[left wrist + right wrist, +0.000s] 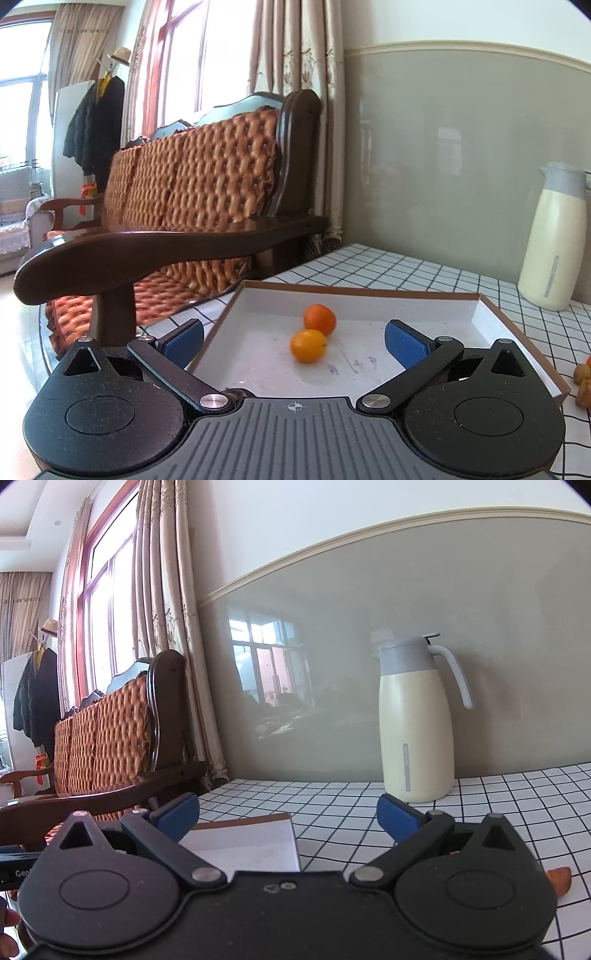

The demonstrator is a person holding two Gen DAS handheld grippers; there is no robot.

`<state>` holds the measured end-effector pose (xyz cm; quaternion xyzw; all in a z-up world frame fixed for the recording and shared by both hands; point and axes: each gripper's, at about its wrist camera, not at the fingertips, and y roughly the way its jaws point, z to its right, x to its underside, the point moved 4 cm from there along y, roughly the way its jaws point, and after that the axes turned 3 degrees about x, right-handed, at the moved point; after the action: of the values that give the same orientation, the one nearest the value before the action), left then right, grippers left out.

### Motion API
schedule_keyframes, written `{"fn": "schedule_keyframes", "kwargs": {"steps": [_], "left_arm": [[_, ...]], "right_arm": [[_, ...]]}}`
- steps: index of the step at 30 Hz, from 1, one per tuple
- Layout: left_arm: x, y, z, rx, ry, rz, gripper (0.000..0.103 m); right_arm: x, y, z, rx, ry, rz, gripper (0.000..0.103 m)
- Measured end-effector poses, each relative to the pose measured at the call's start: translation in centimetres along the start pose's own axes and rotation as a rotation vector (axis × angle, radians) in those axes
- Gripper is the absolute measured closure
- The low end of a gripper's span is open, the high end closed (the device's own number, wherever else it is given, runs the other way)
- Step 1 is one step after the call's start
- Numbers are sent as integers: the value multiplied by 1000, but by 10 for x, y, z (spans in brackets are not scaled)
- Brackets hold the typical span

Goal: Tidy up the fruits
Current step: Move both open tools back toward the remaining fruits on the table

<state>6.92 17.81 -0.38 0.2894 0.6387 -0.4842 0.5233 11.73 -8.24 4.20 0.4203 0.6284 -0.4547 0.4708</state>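
Both tools, left tool (293,341) and right tool (288,818), are wide open and empty. Two oranges (319,319) lie in the tray (517,325). Next, collect the loose fruit (583,380) on the desk (424,269).

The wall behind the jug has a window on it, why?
Right wrist view: the glossy grey wall mirrors bright windows as a soft, blurry reflection left of the jug. Left wrist view: the same wall shows only faint, hazy reflections.

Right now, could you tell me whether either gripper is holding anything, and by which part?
Nothing is held. The left gripper and right gripper both have open, empty jaws; the two oranges lie loose in the tray.
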Motion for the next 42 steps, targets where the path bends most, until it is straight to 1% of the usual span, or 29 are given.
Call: {"fn": "schedule_keyframes", "kwargs": {"steps": [4,10,14,25,31,36,42], "left_arm": [[2,-2,12,15,16,-4,0],[6,-6,36,65,60,-23,0],[8,-12,56,101,97,-25,0],[18,-27,109,213,170,-46,0],[25,-35,135,268,220,-45,0],[29,-42,153,321,233,-54,0],[37,-52,177,382,272,-51,0]], "right_arm": [[1,-4,7,8,-3,-21,6],[5,-8,21,40,-21,-62,6],[7,-11,30,77,-43,-106,6],[16,-23,62,135,-36,-226,6],[16,-31,76,162,-30,-238,6],[19,-40,86,186,-41,-251,6],[21,-49,103,227,-43,-266,6]]}}
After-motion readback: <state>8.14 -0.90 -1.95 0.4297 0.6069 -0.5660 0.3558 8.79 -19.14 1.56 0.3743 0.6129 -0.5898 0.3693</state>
